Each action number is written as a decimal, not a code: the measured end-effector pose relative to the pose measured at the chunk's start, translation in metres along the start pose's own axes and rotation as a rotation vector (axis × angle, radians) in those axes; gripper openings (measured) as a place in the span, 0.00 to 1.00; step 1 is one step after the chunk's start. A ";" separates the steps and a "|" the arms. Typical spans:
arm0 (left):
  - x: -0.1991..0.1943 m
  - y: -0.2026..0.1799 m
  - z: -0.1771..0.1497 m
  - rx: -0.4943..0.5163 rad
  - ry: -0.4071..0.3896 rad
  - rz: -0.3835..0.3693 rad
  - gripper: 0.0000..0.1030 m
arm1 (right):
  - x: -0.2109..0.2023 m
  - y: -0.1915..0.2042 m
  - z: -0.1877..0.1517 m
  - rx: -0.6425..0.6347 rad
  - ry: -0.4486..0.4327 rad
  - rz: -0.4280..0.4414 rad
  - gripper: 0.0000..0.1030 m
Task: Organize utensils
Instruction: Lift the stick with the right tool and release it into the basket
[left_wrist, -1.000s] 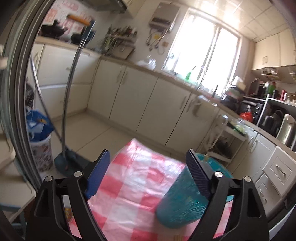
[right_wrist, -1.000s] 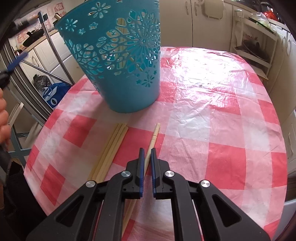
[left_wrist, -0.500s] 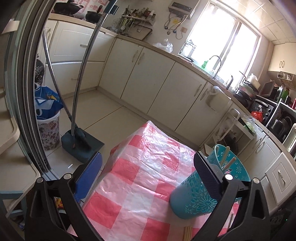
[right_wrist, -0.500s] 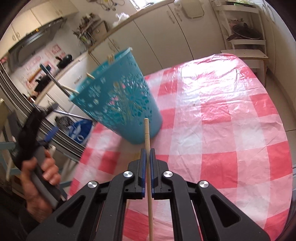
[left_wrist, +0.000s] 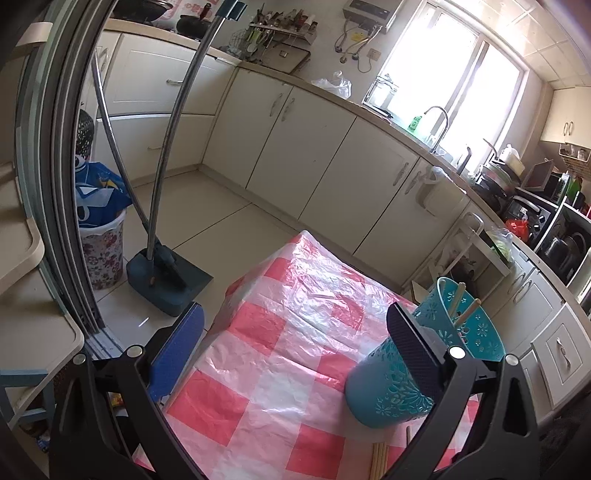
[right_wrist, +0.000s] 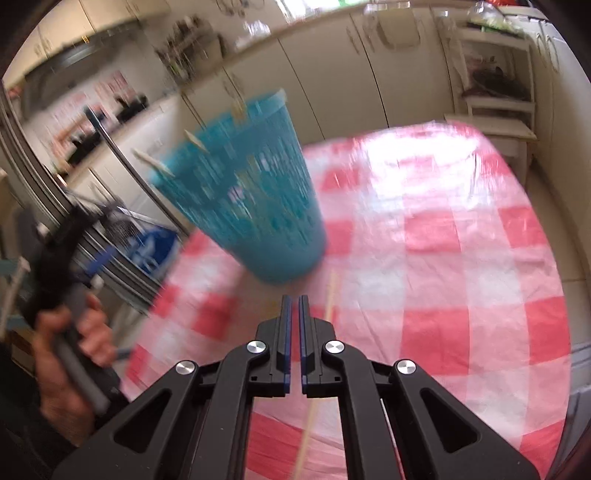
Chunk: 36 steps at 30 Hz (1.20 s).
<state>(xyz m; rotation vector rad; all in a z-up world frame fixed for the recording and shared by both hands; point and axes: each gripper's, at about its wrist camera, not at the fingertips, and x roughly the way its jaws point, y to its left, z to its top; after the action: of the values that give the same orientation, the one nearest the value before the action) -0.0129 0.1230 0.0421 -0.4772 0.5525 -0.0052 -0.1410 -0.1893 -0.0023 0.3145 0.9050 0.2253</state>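
The bench (left_wrist: 280, 354), a table under a red-and-white checked plastic cloth, carries the tall teal perforated plastic basket (right_wrist: 255, 206) near its left edge in the right wrist view. A few pale wooden chopsticks (left_wrist: 467, 312) already stand in the basket. The left gripper (left_wrist: 295, 321) has spread its blue-padded jaws wide since a second ago and holds nothing; the basket sits behind its right finger, untouched. The right gripper (right_wrist: 294, 301) hangs above the cloth, short of the basket, with its jaws almost together and no wood visible in the thin gap between them. That is the change that matters. Half a second ago a single pale wooden chopstick (right_wrist: 331, 291) stood clamped between those pads, and now it runs just to their right and passes under the right finger. The blur hides whether it rests on the cloth or is caught lower down. It has most likely slipped free, so that stick is not yet in the basket and would need picking up again. More loose chopsticks (left_wrist: 380, 458) wait on the cloth in front of the basket.
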 end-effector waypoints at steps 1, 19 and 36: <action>0.000 0.000 0.000 -0.003 0.003 -0.002 0.92 | 0.006 -0.001 -0.002 -0.003 0.017 -0.029 0.23; 0.003 0.007 -0.001 -0.020 0.034 -0.010 0.92 | 0.020 0.015 -0.016 -0.104 0.034 -0.173 0.06; -0.003 0.017 0.005 -0.054 0.040 -0.032 0.92 | -0.044 0.090 0.149 0.043 -0.615 0.066 0.06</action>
<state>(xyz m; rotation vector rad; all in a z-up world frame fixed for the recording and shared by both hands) -0.0145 0.1406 0.0400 -0.5399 0.5857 -0.0310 -0.0535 -0.1456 0.1483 0.4234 0.2925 0.1553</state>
